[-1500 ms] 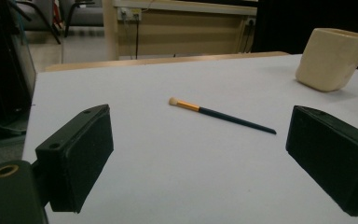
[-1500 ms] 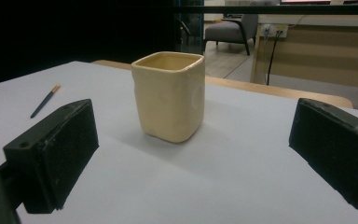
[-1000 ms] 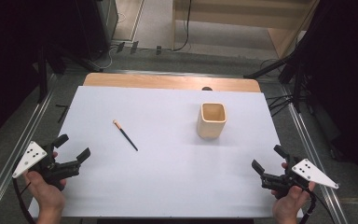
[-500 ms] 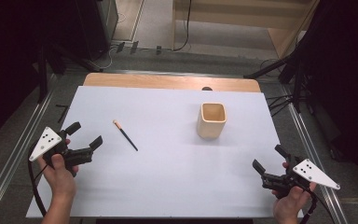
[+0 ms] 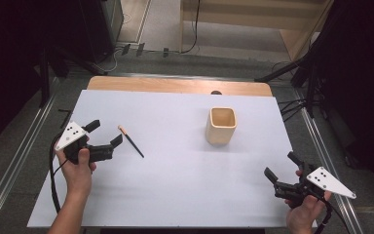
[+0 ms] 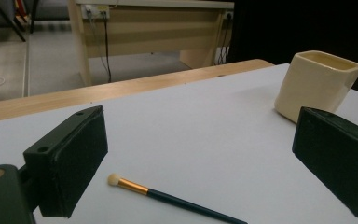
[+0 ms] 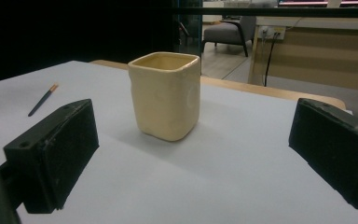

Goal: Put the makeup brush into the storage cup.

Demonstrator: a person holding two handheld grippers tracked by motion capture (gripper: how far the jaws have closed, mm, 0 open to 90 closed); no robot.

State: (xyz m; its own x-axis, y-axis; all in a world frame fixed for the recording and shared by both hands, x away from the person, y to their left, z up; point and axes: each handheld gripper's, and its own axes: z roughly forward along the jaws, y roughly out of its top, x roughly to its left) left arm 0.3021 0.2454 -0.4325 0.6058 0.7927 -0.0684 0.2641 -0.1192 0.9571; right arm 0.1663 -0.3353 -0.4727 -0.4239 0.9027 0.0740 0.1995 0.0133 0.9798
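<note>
High view: brush [image 5: 130, 141] lay flat on the white worktop [image 5: 175, 195], well left of the cream cup [image 5: 221, 126] and apart from it. Its long axis ran diagonal, pale bristle tip pointing away from the cup and toward the far edge, dark handle trailing back toward the person.

Left gripper [image 5: 104, 141] sat just beside the brush, on the side away from the cup. Jaws were wide open, nothing held. In the left gripper view the brush [image 6: 168, 198] lay between and slightly ahead of the jaws, tip nearer the left one, handle running off toward the right one; cup [image 6: 316, 84] was beyond, upper right.

Right gripper [image 5: 282, 170] was on the near side of the cup, well apart from the brush. Jaws also wide open and empty; the right gripper view looked straight at the cup [image 7: 166, 95], brush [image 7: 42, 99] far off to its left.

Judgement: left hand was the nearer one for the pick. The handle lay roughly across the gap, so the jaws likely needed a turn to close across it.
</note>
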